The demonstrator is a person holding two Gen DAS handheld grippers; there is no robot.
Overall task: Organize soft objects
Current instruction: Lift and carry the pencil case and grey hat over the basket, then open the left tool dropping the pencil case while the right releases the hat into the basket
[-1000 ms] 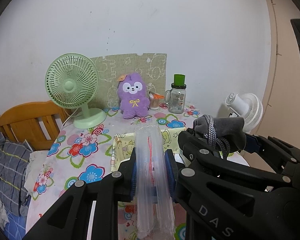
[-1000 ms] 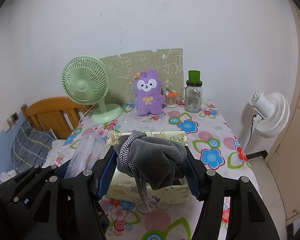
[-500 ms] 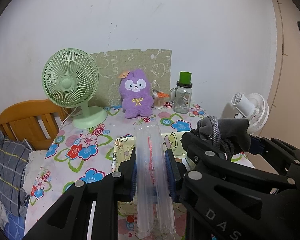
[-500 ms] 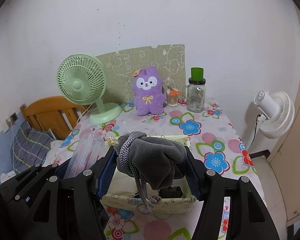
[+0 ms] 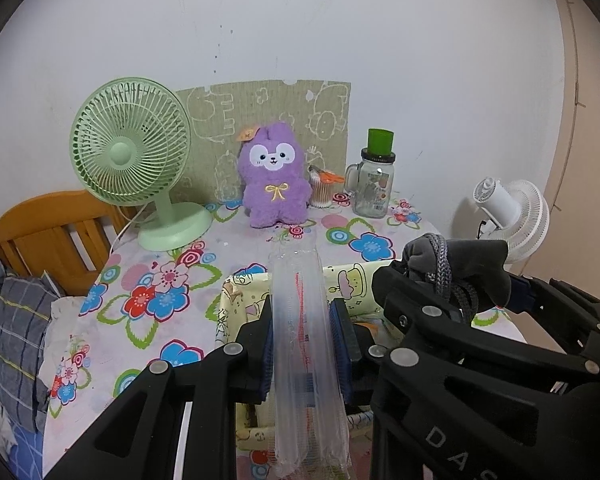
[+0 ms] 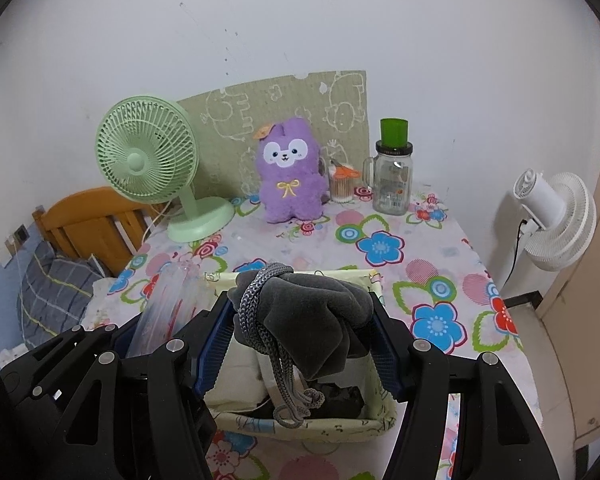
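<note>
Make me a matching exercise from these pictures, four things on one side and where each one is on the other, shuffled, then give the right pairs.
Things:
1. grey pouch
2. clear plastic pack
3. purple plush
4. green fan

Places:
A. back of the table, beside the glass jar
B. in the left gripper
C. back left corner of the table
D. in the right gripper, above the fabric basket

Pairs: 1-D, 2-B, 3-A, 4-C

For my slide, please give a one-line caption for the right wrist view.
Right tongs holding a grey velvet drawstring pouch above a pale yellow fabric basket on the flowered tablecloth.
</note>
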